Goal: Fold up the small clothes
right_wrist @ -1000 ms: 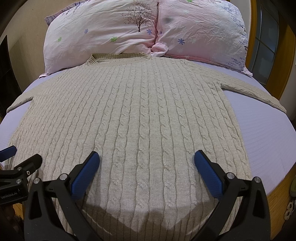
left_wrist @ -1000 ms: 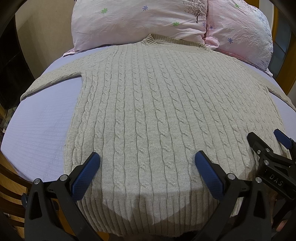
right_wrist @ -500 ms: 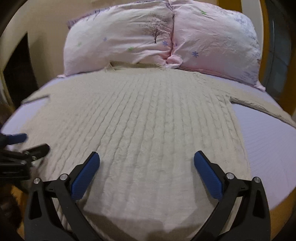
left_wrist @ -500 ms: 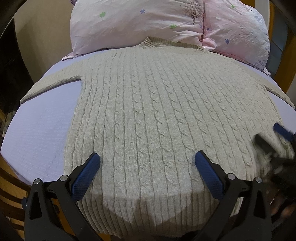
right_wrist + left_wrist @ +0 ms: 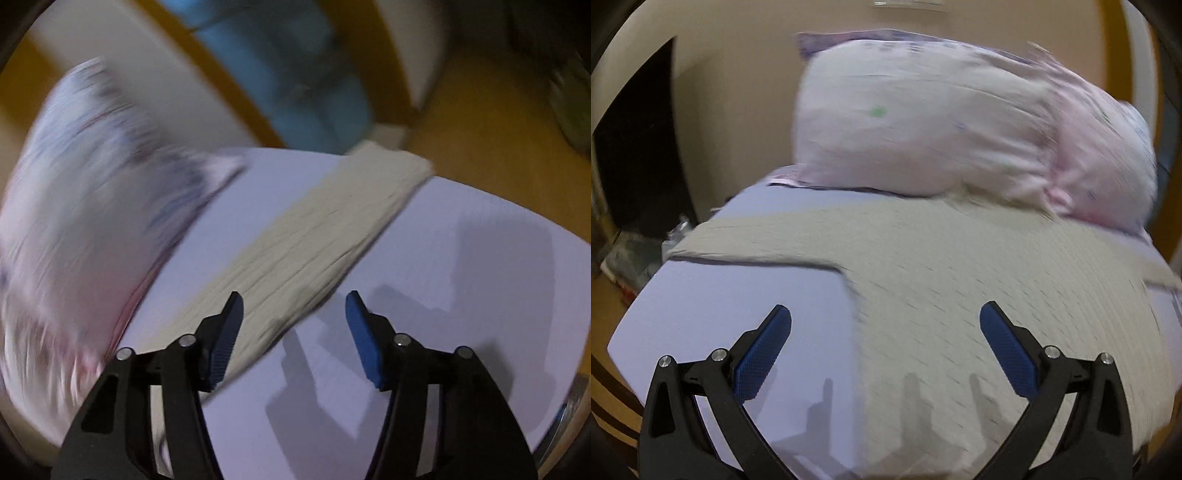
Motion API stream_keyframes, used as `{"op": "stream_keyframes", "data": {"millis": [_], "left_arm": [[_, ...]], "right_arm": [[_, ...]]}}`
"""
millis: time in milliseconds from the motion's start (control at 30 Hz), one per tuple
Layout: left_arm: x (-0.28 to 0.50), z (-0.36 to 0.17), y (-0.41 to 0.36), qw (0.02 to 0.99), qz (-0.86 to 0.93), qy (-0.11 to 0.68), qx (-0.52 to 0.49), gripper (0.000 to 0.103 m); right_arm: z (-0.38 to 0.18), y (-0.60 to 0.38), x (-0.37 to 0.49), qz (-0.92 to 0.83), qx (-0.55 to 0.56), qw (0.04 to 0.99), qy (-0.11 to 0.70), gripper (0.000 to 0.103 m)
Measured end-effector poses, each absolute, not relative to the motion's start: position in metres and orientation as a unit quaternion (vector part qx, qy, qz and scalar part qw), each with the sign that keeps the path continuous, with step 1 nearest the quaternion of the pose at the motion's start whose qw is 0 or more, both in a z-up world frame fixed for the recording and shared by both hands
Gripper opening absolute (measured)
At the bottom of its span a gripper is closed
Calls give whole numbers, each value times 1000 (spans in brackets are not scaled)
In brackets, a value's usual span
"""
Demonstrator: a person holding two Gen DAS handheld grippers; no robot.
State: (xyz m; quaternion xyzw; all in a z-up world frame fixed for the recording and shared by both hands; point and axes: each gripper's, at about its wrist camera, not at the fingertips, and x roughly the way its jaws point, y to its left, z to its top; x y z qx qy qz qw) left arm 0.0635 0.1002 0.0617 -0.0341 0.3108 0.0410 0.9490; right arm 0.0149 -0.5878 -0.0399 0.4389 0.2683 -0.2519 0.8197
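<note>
A beige cable-knit sweater [image 5: 979, 280] lies flat on the lilac bed sheet [image 5: 746, 295]. Its left sleeve [image 5: 757, 240] stretches toward the bed's left edge. My left gripper [image 5: 884, 332] is open and empty, low over the sweater's left side seam below the armpit. In the right wrist view the right sleeve [image 5: 332, 229] runs diagonally to its cuff [image 5: 391, 158] at the bed edge. My right gripper [image 5: 293, 325] is open and empty just above the sleeve's near part. Both views are blurred by motion.
Pink pillows [image 5: 942, 122] lie at the head of the bed and also show in the right wrist view [image 5: 74, 206]. Wooden floor [image 5: 498, 129] and a blue object [image 5: 295, 74] lie beyond the bed's right edge. Clutter [image 5: 628, 254] sits on the floor at left.
Both grippers have left the sweater's hem. The left one moved left toward the left sleeve and armpit. The right one swung right toward the right sleeve, with narrower jaws.
</note>
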Motion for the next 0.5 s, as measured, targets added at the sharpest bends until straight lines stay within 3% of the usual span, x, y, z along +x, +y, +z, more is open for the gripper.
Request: {"op": "stream_keyframes", "data": {"millis": [167, 233, 333, 500], "left_arm": [[86, 58, 158, 941, 71, 314, -101, 102], [86, 57, 180, 938, 81, 308, -133, 102], [89, 56, 213, 932, 107, 302, -171, 102], [86, 58, 255, 924, 131, 279, -225, 102]], "right_arm": [[-55, -625, 30, -267, 493, 790, 247, 37], [-61, -631, 39, -275, 492, 789, 246, 10], [-50, -625, 46, -279, 475, 803, 229, 7], [45, -497, 78, -164, 297, 925, 172, 7]]}}
